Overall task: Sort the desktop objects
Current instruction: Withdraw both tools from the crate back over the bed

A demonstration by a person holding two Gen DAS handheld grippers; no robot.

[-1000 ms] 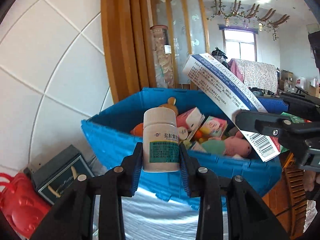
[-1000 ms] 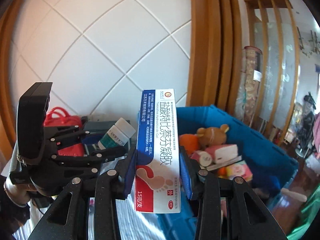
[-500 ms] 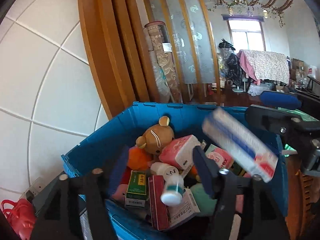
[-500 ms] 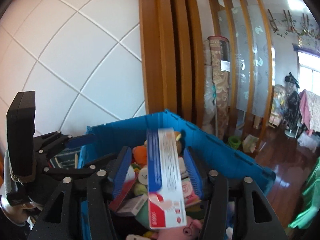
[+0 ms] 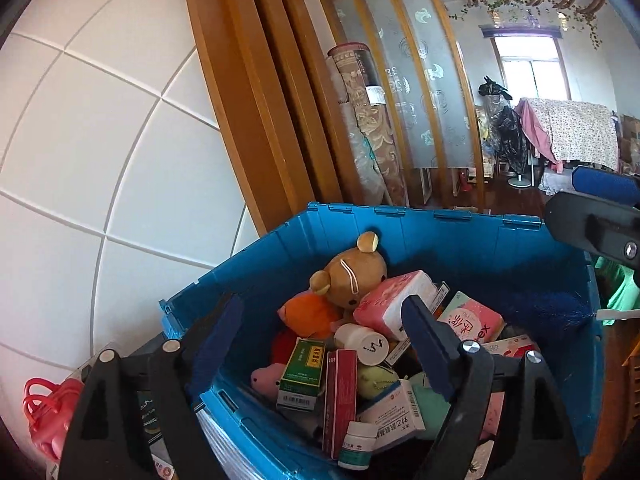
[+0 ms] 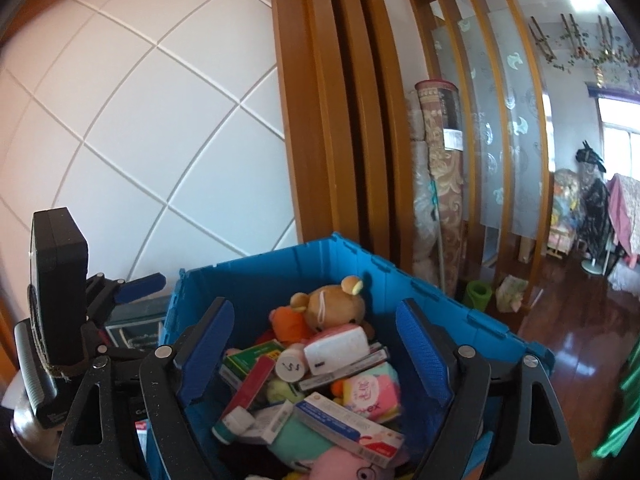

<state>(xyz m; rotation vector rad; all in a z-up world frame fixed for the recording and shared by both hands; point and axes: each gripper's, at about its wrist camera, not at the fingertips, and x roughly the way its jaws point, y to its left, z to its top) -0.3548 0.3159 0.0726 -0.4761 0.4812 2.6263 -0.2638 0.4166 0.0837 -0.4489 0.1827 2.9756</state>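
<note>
- The bottle (image 5: 357, 445) lies in the blue crate (image 5: 440, 236) at its near edge, white body, green label, cap toward me; in my right view the bottle (image 6: 234, 424) lies on its side near the crate's near-left corner.
- The long box (image 6: 348, 424), white with a blue stripe and a red end, lies flat on the heap toward the crate's near side, across a mint plush (image 6: 296, 440) and a pink plush (image 6: 344, 470).
- My left gripper (image 5: 320, 336) hangs over the crate's near edge, its jaws opening, nothing between the blue pads but the heap below.
- My right gripper (image 6: 314, 340) is over the crate too, its jaws opening wide, with nothing in them; the long box lies loose underneath.
- Round these two: a red slim box (image 5: 340, 396), a green box (image 5: 302, 376), a white jar (image 5: 362, 342) with a scribbled lid, and a white box with blue print (image 5: 394, 410).
- Farther in, a pink tissue pack (image 5: 394, 300), a pink-and-green pack (image 5: 472, 318), an orange plush (image 5: 310, 314) and a brown bear (image 5: 348, 278) propped toward the crate's far wall.
- From my right view the left gripper (image 6: 136, 284) shows at the crate's left corner, one blue pad sticking out.
- Left of the crate stands a dark box (image 6: 136, 328); a red basket (image 5: 44, 416) sits beyond it, by the tiled wall (image 5: 100, 140).
- Behind the crate is a wooden frame (image 5: 256, 100) and a rolled rug (image 5: 360, 120).
</note>
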